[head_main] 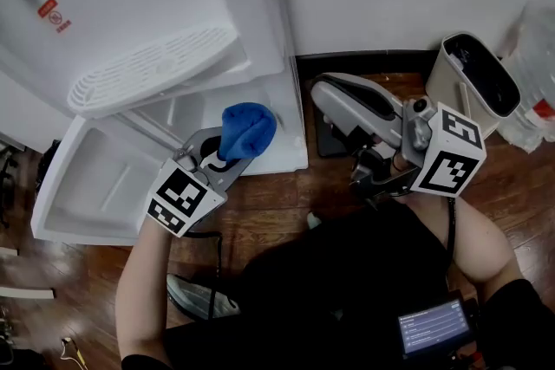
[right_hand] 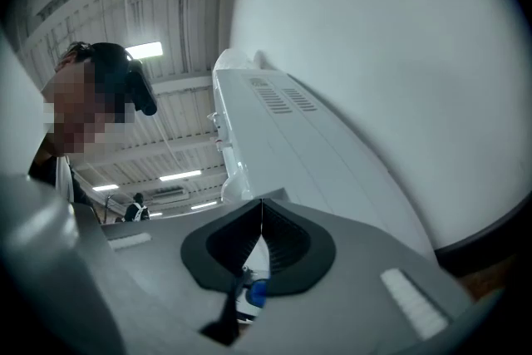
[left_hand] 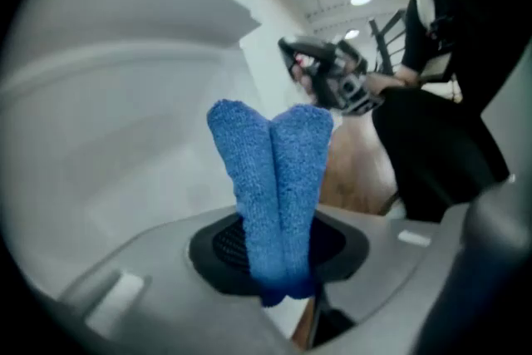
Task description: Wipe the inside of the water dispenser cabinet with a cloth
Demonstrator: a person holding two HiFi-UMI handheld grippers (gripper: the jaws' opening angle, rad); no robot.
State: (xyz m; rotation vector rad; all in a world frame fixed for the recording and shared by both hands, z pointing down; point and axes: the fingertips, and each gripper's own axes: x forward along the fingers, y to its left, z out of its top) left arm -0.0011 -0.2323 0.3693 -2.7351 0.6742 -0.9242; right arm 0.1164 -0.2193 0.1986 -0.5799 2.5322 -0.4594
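Blue cloth (head_main: 249, 127), folded in 2, sits clamped by our left gripper (head_main: 224, 159), wad leading for wiping, just before the open cabinet (head_main: 199, 104); our right gripper (head_main: 323, 93) hangs aside, jaws closed, empty.

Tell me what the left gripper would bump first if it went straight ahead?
Probably the white water dispenser cabinet; the blue cloth in the left gripper would touch it first. Depth is unclear.
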